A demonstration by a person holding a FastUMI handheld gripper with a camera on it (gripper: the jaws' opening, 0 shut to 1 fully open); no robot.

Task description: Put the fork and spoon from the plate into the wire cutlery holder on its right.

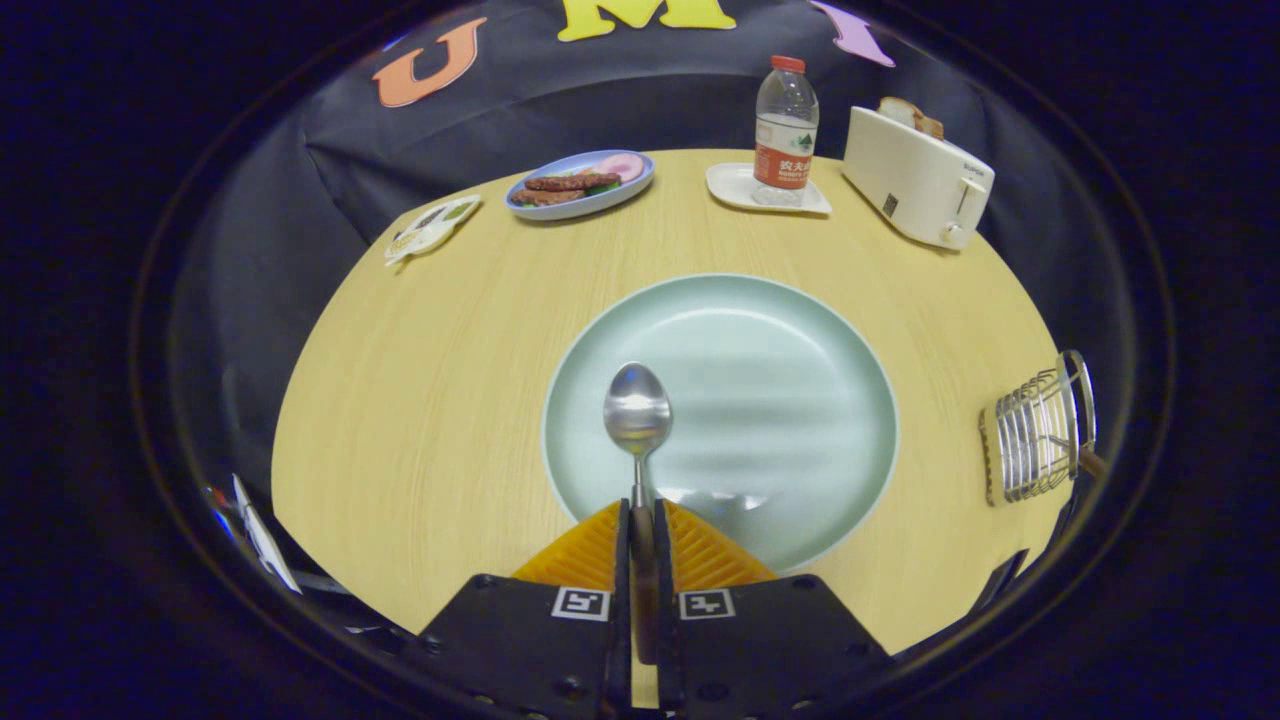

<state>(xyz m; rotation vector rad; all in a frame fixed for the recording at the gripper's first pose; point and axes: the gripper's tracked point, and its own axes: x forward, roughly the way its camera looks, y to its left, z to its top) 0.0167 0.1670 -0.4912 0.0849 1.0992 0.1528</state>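
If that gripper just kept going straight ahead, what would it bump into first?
The gripper, shut on the spoon, points across the green plate. Beyond lies bare table; the water bottle stands slightly right, probably missed.

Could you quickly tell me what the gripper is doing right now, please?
Gripper: shut on the spoon handle, bowl pointing ahead over the plate.

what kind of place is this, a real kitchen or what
Likely a staged dining setup in a recording booth, not a real kitchen: a wooden table against black cloth, with a toaster, a plate of food and a water bottle. The gripper is shut on a spoon.
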